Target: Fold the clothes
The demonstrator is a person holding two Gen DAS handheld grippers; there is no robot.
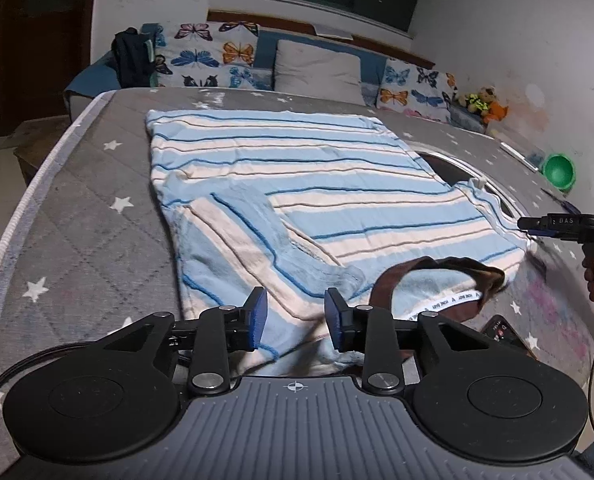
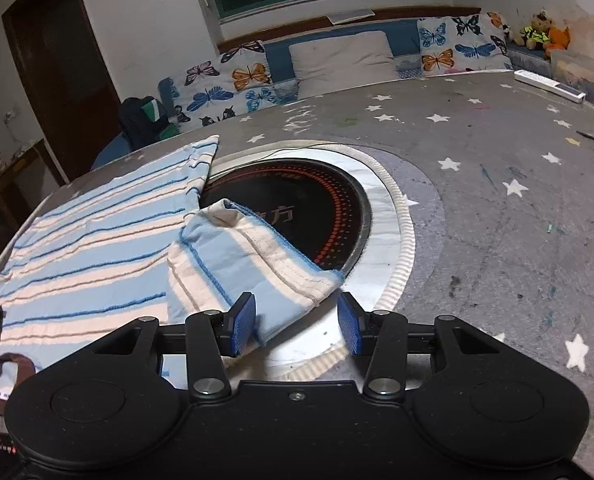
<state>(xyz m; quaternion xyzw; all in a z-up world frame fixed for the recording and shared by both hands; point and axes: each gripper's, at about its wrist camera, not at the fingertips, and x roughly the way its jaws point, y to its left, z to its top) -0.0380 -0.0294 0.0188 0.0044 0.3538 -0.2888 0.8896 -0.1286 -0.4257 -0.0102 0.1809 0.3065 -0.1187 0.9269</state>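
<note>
Left wrist view: a light-blue and white striped knit shirt (image 1: 289, 184) is seen spread flat on the grey star-printed tabletop (image 1: 97, 208), its brown collar (image 1: 437, 276) turned toward the camera and one sleeve folded across the body. The left gripper (image 1: 295, 318) is held with its blue pads spread apart above the shoulder of the shirt, nothing pinched between them. In the right wrist view, the other sleeve (image 2: 253, 256) is shown lying partly over a round black inset cooktop with a silver rim (image 2: 329, 204). The right gripper (image 2: 297, 324) is likewise spread wide, the sleeve's cuff lying just beyond its left pad.
</note>
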